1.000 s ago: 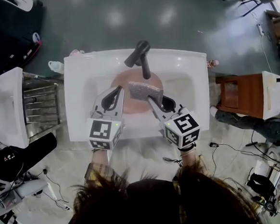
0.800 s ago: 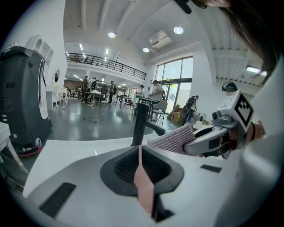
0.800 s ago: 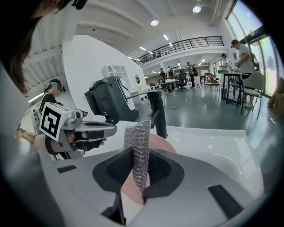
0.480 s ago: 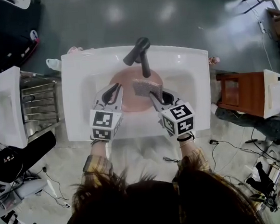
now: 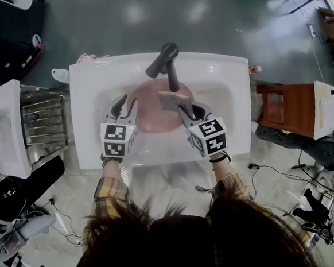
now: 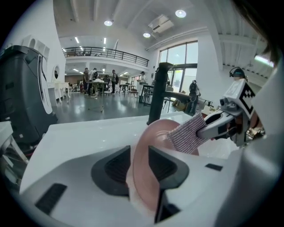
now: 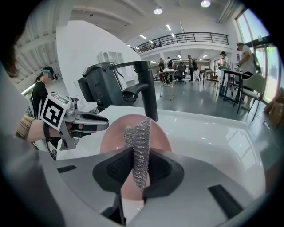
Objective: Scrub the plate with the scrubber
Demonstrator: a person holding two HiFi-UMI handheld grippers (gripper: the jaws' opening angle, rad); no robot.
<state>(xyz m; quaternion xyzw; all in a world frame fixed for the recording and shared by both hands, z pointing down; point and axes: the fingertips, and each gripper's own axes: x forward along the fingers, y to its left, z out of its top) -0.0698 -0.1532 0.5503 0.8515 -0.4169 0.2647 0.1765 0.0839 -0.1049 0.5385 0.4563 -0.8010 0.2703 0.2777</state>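
A pink plate [image 5: 154,111] lies in the white sink basin [image 5: 227,96] under the black faucet [image 5: 167,66]. My left gripper [image 5: 123,109] is at the plate's left rim; its jaws are opening, and the rim [image 6: 146,177] still stands between them with a gap on the left side. My right gripper [image 5: 185,108] is shut on the grey mesh scrubber [image 7: 140,146], which rests against the plate's face [image 7: 115,133] near its right side. In the left gripper view the scrubber [image 6: 188,133] lies on the plate, held by the right gripper [image 6: 217,126].
The faucet spout hangs just behind the plate. A metal rack [image 5: 42,122] and a white unit stand left of the sink, a wooden stool [image 5: 283,112] to its right. Cables lie on the floor near the person.
My left gripper has slid a little to the left and its jaws have spread apart from the plate's rim. The right gripper still holds the scrubber on the plate.
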